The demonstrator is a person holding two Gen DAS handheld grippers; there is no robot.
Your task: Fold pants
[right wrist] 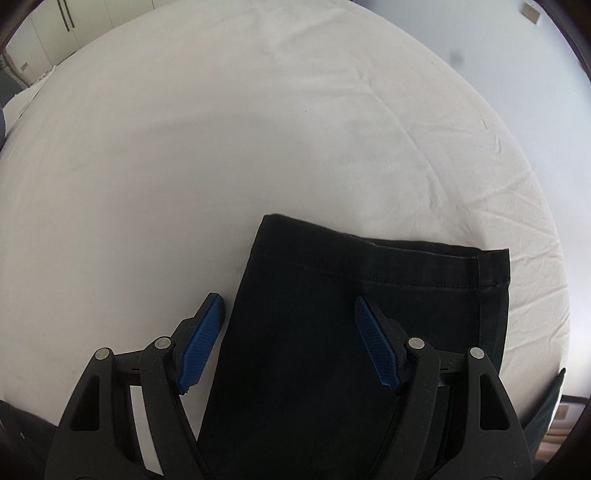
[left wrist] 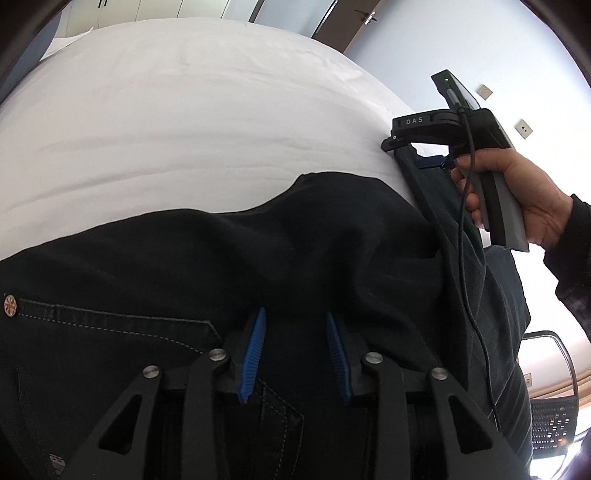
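Note:
Dark denim pants (left wrist: 221, 266) lie on a white bed. In the left wrist view the waist end with a pocket and a rivet (left wrist: 10, 305) fills the lower frame. My left gripper (left wrist: 295, 325) is over this fabric with its blue pads apart; cloth lies between them, not clamped. In the right wrist view the hemmed leg ends (right wrist: 369, 280) lie flat. My right gripper (right wrist: 288, 306) is open wide above the leg, left pad (right wrist: 203, 339) over the sheet, right pad (right wrist: 376, 343) over the cloth. The right gripper also shows in the left wrist view (left wrist: 406, 147), at the leg's end.
The white bed sheet (right wrist: 258, 129) spreads far beyond the pants, with light creases on the right. Wardrobe doors (right wrist: 55, 33) stand at the back left. A mesh chair (left wrist: 554, 424) stands to the right of the bed, with a wall (left wrist: 424, 48) behind.

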